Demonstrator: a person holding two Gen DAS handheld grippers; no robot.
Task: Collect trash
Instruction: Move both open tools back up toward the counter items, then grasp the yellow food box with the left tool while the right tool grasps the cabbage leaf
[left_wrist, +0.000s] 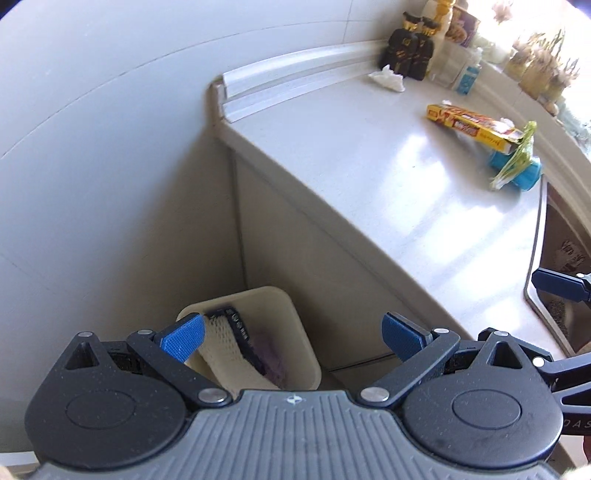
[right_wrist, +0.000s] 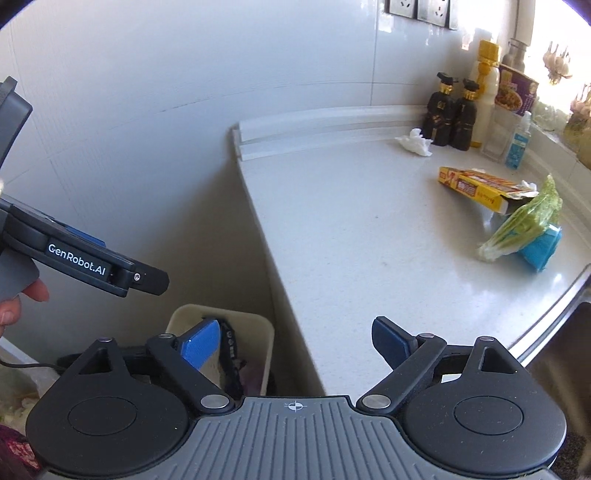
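We have both claws spread wide and empty, the left claw and right claw above the bin, which stands on the floor against the desk end and already holds scraps. Left on the desk, well away from the bin: a tissue by the dark bottles, a yellow box, a greens wrapper just beyond it. We would take the box next, gripping across its narrow width and keeping it level so nothing spills.
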